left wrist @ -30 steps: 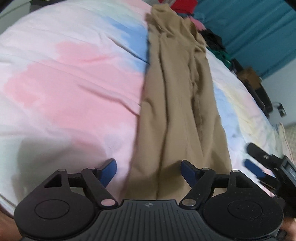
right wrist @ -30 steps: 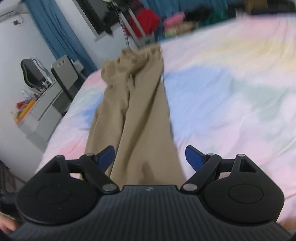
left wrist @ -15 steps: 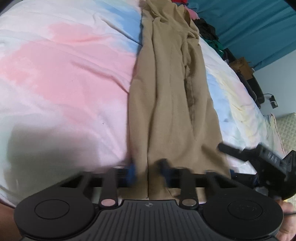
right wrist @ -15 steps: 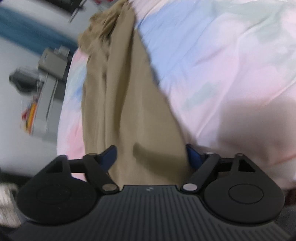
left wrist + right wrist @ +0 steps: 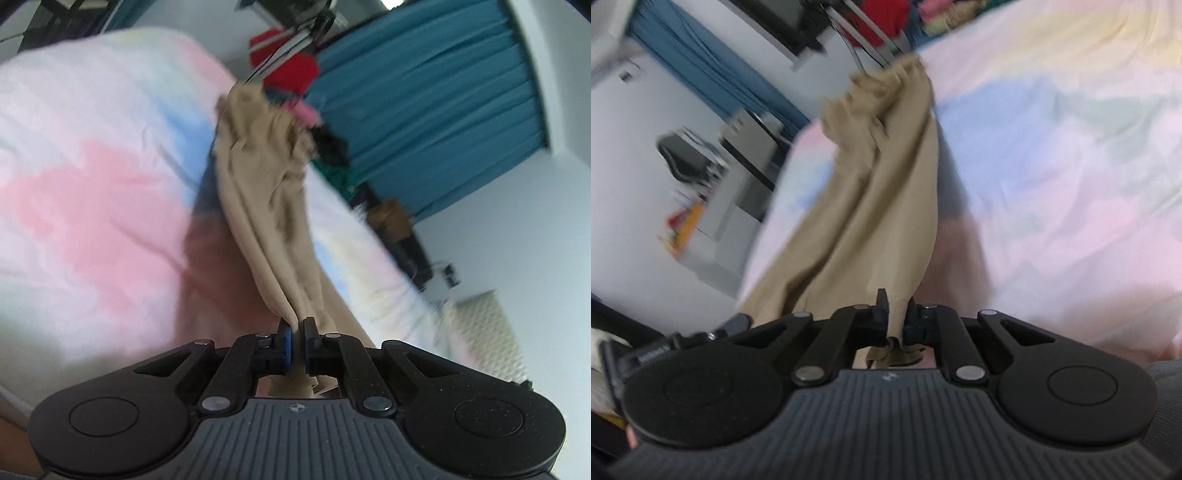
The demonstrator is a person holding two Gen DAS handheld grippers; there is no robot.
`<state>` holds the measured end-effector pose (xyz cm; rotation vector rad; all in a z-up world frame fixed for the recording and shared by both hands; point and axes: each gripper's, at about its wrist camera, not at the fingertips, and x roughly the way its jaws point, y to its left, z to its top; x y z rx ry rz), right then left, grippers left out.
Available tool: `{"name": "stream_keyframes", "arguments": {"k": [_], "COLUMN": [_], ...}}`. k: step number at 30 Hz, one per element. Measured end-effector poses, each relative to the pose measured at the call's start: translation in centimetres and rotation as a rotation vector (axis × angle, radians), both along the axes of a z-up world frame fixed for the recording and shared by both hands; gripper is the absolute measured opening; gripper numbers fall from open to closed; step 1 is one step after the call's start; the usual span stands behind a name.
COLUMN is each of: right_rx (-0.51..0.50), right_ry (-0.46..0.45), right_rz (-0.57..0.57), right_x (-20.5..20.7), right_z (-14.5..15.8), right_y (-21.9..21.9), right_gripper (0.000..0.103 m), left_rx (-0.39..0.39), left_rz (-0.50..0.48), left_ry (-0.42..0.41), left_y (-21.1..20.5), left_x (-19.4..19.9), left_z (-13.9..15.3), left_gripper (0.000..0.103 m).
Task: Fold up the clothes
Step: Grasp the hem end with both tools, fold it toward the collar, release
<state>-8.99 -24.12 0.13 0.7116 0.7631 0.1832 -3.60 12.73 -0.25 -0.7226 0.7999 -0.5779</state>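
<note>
Pastel bedding (image 5: 92,192) is lying beneath the tan trousers (image 5: 269,206), whose near end is hanging lifted above it. Left gripper (image 5: 295,341) and right gripper (image 5: 895,317) are each pinching a hem corner. Soft, light fabric is sagging; gripping at the hems seems best.

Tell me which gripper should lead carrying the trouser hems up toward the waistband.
Neither clearly: left gripper and right gripper are both shut on the tan trousers, lifted off the bedspread. Probably move them together.
</note>
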Motion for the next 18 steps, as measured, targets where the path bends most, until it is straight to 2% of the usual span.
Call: {"name": "stream_keyframes", "arguments": {"k": [6, 9, 13, 15, 18], "right_rx": [0.031, 0.027, 0.070, 0.098, 0.142], "right_ry": [-0.164, -0.218, -0.248, -0.246, -0.232], "right_rz": [0.016, 0.042, 0.050, 0.041, 0.018], "right_x": [-1.6, -3.8, -8.2, -9.3, -9.5], "right_z": [6.8, 8.9, 8.9, 8.2, 7.0], "right_y": [-0.6, -1.0, -1.8, -2.0, -2.3], "right_gripper": [0.008, 0.008, 0.008, 0.008, 0.008], "left_rx": [-0.069, -0.066, -0.053, -0.020, 0.009], "left_rz": [0.012, -0.002, -0.018, -0.001, -0.003], "left_ry": [-0.103, -0.158, -0.177, -0.207, -0.231], "left_y": [0.8, 1.0, 1.2, 1.3, 0.3], "left_x": [-2.6, -5.4, -11.1, -13.7, -14.7], "left_z": [5.0, 7.6, 8.4, 8.6, 8.9], "left_gripper": [0.005, 0.005, 0.005, 0.005, 0.005]}}
